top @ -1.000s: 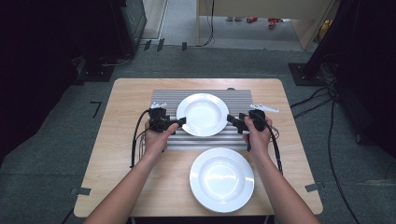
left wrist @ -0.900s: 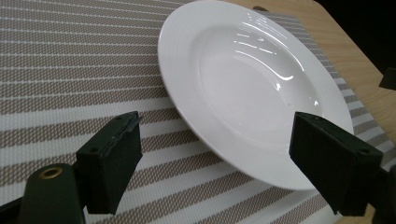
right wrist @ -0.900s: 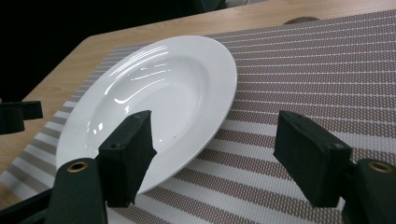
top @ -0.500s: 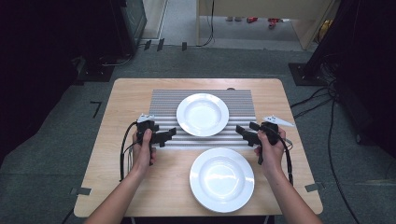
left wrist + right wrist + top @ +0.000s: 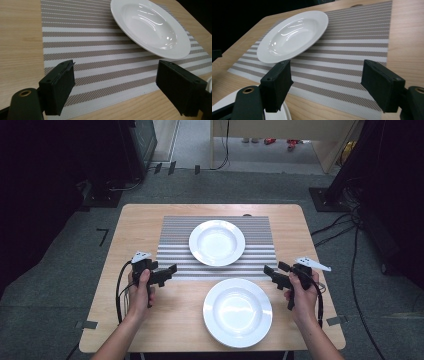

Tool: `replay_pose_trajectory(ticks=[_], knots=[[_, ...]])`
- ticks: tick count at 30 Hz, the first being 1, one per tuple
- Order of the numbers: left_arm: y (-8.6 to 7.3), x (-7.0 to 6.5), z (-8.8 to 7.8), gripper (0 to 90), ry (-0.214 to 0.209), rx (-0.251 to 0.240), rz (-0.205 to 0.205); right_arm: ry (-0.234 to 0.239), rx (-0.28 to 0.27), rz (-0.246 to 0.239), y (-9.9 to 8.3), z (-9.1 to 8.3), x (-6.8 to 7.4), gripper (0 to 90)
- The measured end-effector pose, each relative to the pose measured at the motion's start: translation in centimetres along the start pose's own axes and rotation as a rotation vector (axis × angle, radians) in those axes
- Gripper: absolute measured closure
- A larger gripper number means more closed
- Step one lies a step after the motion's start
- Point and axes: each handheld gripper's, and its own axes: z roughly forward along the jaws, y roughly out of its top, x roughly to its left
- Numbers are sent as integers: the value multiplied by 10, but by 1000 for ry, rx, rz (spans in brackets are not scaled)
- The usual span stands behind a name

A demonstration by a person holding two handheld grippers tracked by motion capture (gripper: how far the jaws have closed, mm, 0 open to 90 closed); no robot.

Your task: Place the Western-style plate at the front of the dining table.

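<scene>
The left gripper (image 5: pixel 167 271) hangs by the left edge of the striped mat (image 5: pixel 175 251), its jaws wide apart and holding nothing. One white plate (image 5: pixel 217 242) sits on the mat. Another plate (image 5: pixel 238 312) sits on the bare table (image 5: pixel 137 222), closer to the person. The right gripper (image 5: pixel 272 274) is wide apart and empty too. I think lifting a plate works best with both grippers pinching the rim evenly.

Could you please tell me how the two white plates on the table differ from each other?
The far plate lies on the striped placemat; the near plate sits directly on the bare wooden table, just off the mat's near edge. The near plate lies between the left gripper and right gripper; the far plate lies beyond both. Both are round, white, deep-welled and empty.
</scene>
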Motion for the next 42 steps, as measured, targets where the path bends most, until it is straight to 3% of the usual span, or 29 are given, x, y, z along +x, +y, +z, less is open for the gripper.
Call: replay_pose_trajectory(ticks=[7,17,22,33,40,42], knots=[[-15,10,-21,155,27,-6,2,-29,-12,9,-13,-27,-12,246],[-36,19,-34,155,57,10,1,-59,-11,9,-30,-53,-26,236],[-43,25,-43,155,75,4,0,-95,2,2,-40,-66,-35,226],[-69,52,-67,155,187,20,4,-171,21,-3,-61,-90,-54,211],[-86,69,-86,155,261,32,8,-218,25,19,-75,-109,-67,209],[-88,71,-89,155,267,32,9,-224,24,20,-76,-111,-68,208]])
